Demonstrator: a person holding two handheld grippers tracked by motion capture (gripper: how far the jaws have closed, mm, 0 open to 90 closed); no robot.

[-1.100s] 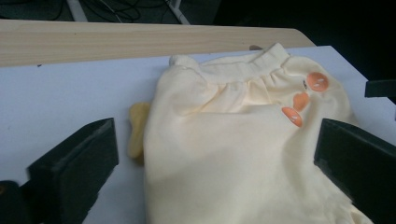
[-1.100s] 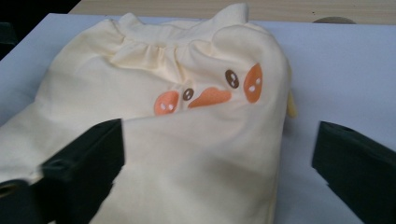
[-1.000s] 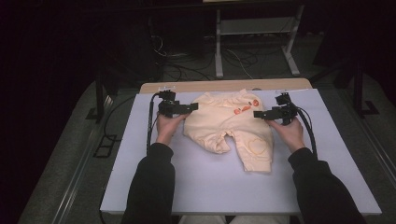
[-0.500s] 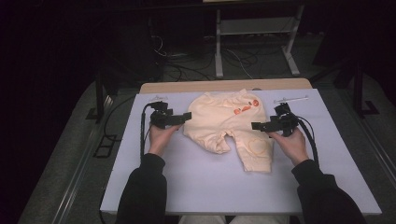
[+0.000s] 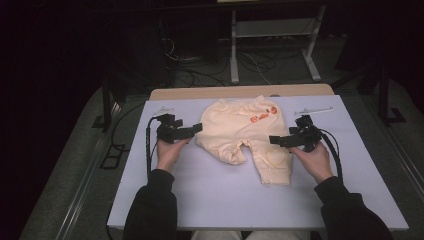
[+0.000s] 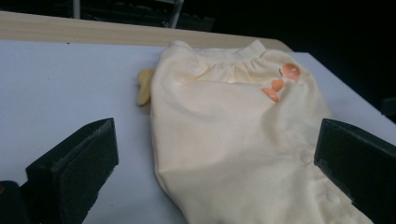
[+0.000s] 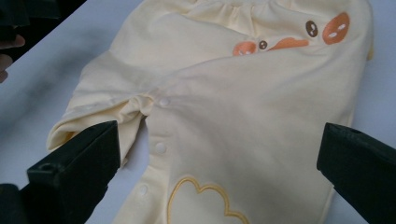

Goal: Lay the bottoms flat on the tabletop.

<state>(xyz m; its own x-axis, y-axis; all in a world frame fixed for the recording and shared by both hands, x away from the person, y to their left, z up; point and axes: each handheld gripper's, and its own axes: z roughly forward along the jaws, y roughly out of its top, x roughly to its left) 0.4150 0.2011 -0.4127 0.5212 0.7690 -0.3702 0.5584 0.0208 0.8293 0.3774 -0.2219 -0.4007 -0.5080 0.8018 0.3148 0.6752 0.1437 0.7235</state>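
A pale yellow baby garment (image 5: 247, 132) lies flat in the middle of the white table cover (image 5: 220, 200), with orange patches (image 5: 265, 115) near its waistband. Snap buttons (image 7: 161, 147) run along the crotch, and an outlined shape (image 7: 201, 200) is stitched on one leg. My left gripper (image 5: 196, 129) hovers just left of the garment, open, and its view has the cloth (image 6: 233, 140) between the wide-apart jaws. At the garment's right edge my right gripper (image 5: 274, 140) is open too, its jaws either side of the crotch and leg (image 7: 243, 130). Neither holds anything.
A thin white stick (image 5: 314, 110) lies at the back right of the cover and a smaller one (image 5: 162, 111) at the back left. The wooden table edge (image 5: 240, 92) runs behind the garment. Beyond it are floor cables and a metal frame (image 5: 272, 35).
Both grippers have drawn back toward the person, from beside the waistband to beside the legs. The garment has not moved.
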